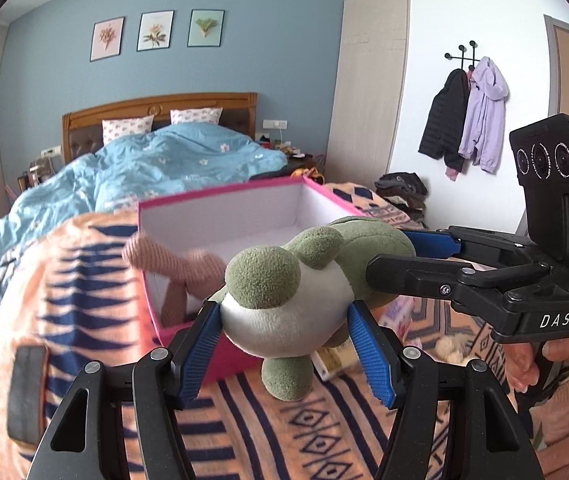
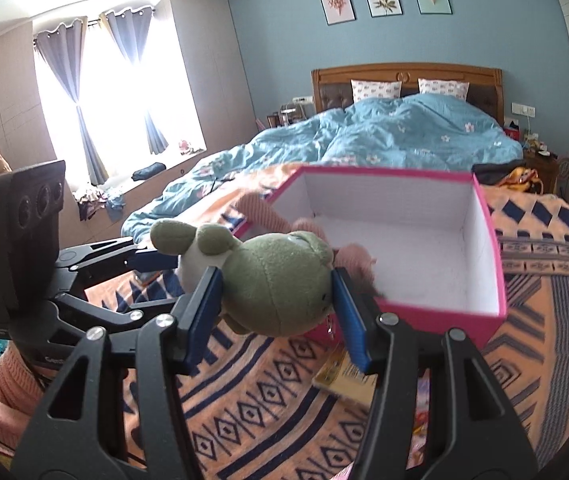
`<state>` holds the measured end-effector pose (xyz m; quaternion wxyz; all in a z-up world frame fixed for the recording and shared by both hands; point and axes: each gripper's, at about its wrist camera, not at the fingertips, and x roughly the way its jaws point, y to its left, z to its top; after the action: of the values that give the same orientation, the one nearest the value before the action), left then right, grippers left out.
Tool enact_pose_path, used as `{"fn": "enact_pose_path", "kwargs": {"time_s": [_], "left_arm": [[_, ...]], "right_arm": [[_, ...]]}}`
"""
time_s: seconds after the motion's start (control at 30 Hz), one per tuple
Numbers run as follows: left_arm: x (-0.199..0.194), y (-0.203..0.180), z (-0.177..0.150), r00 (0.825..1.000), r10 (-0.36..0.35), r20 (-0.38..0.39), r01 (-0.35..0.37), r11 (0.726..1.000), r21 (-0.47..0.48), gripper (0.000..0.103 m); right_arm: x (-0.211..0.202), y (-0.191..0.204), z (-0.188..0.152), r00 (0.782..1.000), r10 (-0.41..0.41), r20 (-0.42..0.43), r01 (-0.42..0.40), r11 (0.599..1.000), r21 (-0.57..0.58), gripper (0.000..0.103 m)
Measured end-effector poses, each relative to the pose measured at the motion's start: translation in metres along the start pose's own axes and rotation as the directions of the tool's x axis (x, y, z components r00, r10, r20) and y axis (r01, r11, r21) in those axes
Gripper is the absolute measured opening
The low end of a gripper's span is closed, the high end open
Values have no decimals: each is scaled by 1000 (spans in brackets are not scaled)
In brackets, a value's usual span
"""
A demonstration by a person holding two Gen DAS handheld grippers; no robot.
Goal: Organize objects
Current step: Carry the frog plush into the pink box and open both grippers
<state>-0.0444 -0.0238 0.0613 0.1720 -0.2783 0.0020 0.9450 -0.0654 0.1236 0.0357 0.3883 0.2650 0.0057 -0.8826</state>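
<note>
A green and white plush frog (image 1: 284, 300) is held in the air by both grippers, just in front of an open pink box (image 1: 244, 216) with a white inside. My left gripper (image 1: 284, 332) is shut on the frog's white belly. My right gripper (image 2: 276, 296) is shut on the frog's green head (image 2: 280, 280); it also shows in the left wrist view (image 1: 408, 248). A pink knitted toy (image 1: 180, 268) hangs over the box's near left wall (image 2: 276, 216). The box (image 2: 496, 264) rests on the patterned blanket.
An orange and navy patterned blanket (image 2: 268, 408) covers the bed's foot. A yellow card or packet (image 2: 344, 372) lies under the frog beside the box. A blue duvet (image 1: 164, 164) lies behind the box. Jackets (image 1: 468, 120) hang on the right wall.
</note>
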Motion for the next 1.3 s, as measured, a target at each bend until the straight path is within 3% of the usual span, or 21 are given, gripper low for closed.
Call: {"fn": "enact_pose_path", "kwargs": {"time_s": [0.4,0.83,1.3], "left_arm": [[19,19,55,999,42,19,-42,999,21,66],[73,46,85,994,94,-59,-94,996,7,66],[127,77,95,979,146,-141,-151,988,-25,66]], "right_arm": [[19,-24,52,998,10,56,-11,1000,21,58],[76,-68,77,1000,17,0,-17,989,150,58],[140,-90,93,996,-43,-82,59,978,200,58]]}}
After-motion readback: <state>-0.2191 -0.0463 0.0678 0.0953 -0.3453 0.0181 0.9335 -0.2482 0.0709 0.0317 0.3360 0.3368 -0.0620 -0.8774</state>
